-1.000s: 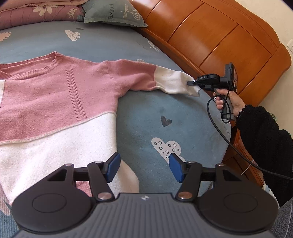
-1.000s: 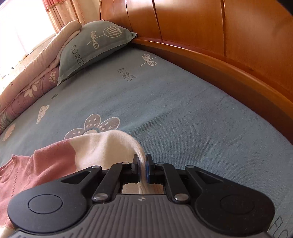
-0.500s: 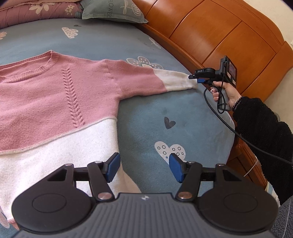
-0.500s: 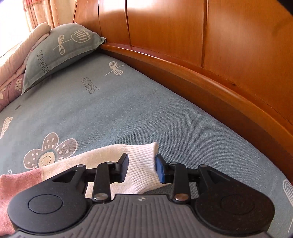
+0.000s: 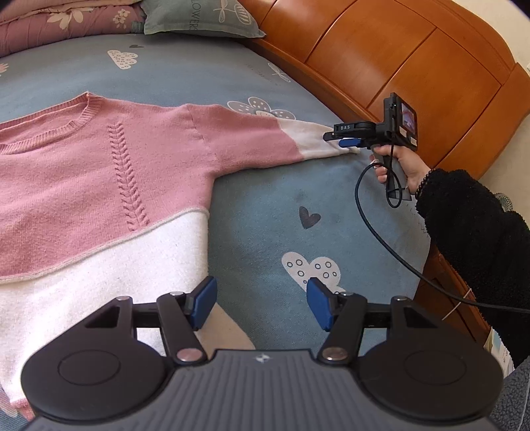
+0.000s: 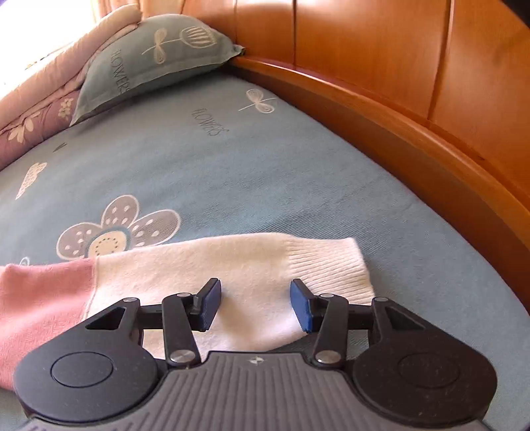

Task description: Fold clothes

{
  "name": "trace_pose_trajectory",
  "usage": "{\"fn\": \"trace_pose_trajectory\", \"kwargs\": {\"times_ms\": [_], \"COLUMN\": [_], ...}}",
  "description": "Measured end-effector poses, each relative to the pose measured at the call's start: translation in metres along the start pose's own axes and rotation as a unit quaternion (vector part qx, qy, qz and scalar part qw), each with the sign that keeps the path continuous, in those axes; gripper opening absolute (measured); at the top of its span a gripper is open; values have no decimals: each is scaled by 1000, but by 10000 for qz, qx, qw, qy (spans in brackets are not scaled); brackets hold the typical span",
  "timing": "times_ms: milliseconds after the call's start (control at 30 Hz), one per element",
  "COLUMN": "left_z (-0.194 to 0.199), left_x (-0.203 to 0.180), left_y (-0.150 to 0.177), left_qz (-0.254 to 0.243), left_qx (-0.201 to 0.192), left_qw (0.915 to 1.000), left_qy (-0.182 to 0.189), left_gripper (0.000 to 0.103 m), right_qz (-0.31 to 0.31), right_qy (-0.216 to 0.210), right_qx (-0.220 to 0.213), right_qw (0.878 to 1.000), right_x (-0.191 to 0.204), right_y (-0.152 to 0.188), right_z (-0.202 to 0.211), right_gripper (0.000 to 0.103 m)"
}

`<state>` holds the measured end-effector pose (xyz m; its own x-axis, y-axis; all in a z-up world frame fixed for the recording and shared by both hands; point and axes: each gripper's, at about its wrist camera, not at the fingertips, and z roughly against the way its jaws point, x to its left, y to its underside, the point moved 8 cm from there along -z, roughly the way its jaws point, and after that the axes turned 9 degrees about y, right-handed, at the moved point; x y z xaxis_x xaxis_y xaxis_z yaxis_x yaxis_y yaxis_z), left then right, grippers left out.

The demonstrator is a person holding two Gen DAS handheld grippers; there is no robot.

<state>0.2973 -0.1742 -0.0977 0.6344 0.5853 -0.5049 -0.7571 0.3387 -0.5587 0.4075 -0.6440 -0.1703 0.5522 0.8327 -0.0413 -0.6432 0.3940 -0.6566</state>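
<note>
Sweater [image 5: 99,185] is lying flat on the bed [image 5: 265,205], pink top half, white bottom half, neckline pointing toward the pillow [image 5: 198,16]. Its sleeve [image 6: 232,272] is stretching straight out toward the wooden headboard [image 6: 414,83], white ribbed cuff [image 6: 328,265] lying flat on the sheet.

My right tool [image 6: 255,306] is sitting spread apart over the cuff end, pinching nothing; blue pads [image 6: 208,306] are hovering either side of the white knit. I'm gripping its handle with my right hand [image 5: 402,165].

My left tool [image 5: 261,306] is also spread wide, holding nothing, hanging over the sweater's lower white edge, bed sheet showing between the pads.
</note>
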Motion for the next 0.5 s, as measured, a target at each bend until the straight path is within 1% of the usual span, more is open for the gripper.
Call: {"fn": "trace_pose_trajectory", "kwargs": {"times_ms": [67,133,233,300,367,400,500], "left_z": [9,17,31,41,51,57,67], "left_x": [0,1,2,4,7,11,23], "left_y": [0,0,-1,-2,-2,-1,1], "left_qz": [-69,-175,-307,-377,-393,-372,-227], "left_qx": [-80,-159,-275,-351,-441,-484,-598], "left_qw": [9999,9995,9981,9969,9961,9959,9953], "left_qy": [-45,-208,-449,-592,-653,-674,-726], "left_gripper": [60,60,60,60,61,64,65], "right_qz": [99,521,1000,1217,1426,1521,1651], "right_qy": [-83,-458,-1034,-1365,-1451,-1430,-1165], "right_qx": [7,-44,-20,138,281,332,431], "right_qw": [9999,9976,9896,9830,9787,9774,9784], "right_x": [11,41,100,146,187,205,245], "right_y": [-4,-6,-5,-1,7,12,29], "right_z": [11,29,54,64,64,62,43], "right_gripper": [53,55,62,64,64,64,64]}}
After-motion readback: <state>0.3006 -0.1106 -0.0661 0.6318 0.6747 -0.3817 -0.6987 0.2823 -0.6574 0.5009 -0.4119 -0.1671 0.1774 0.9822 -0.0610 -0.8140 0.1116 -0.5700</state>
